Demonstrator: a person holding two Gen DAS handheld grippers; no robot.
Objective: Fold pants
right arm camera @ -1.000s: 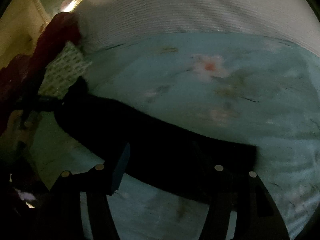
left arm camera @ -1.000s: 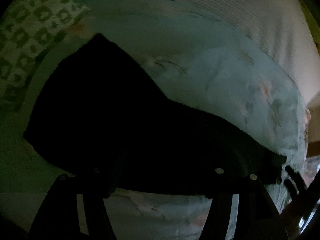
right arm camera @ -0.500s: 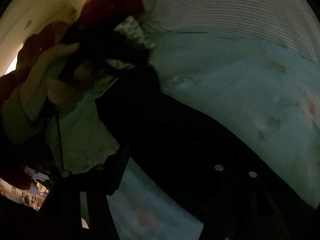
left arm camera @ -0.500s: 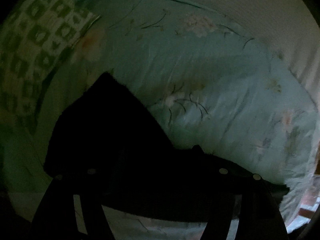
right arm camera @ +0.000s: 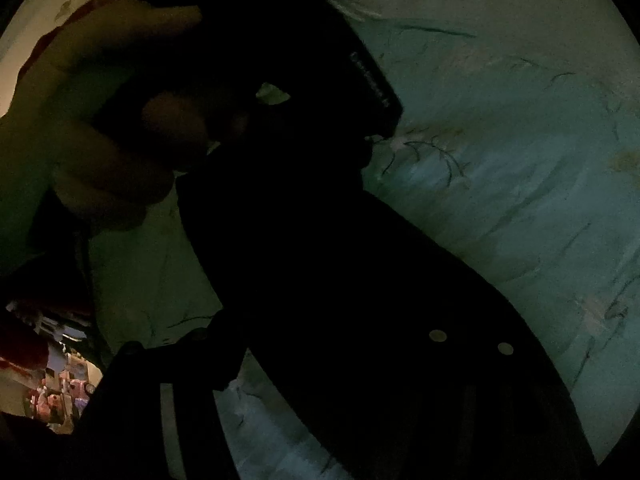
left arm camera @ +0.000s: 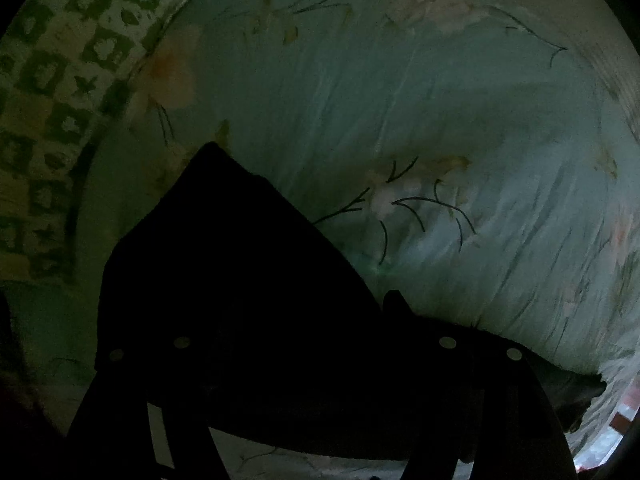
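Observation:
Black pants (left arm camera: pixel 240 288) lie spread on a pale green floral bedspread (left arm camera: pixel 400 120). In the left wrist view my left gripper (left arm camera: pixel 316 364) hovers low over the pants, its dark fingers (left arm camera: pixel 480 380) wide apart with cloth under them. In the right wrist view the pants (right arm camera: pixel 320 260) run diagonally from upper left to lower right. My right gripper (right arm camera: pixel 320 344) stands open over them. The other gripper and the hand holding it (right arm camera: pixel 120 120) show at the upper left. The frames are very dark and the fingertips merge with the cloth.
A green-and-white patterned pillow (left arm camera: pixel 52 100) lies at the left of the bed. A white ribbed cover (left arm camera: pixel 616 80) lies at the far right edge. A lit room with clutter (right arm camera: pixel 60 380) shows past the bed edge at lower left.
Both grippers moved closer and lower to the pants. The right wrist view swung left, bringing the left hand and its gripper into view. The pants fill more of both views.

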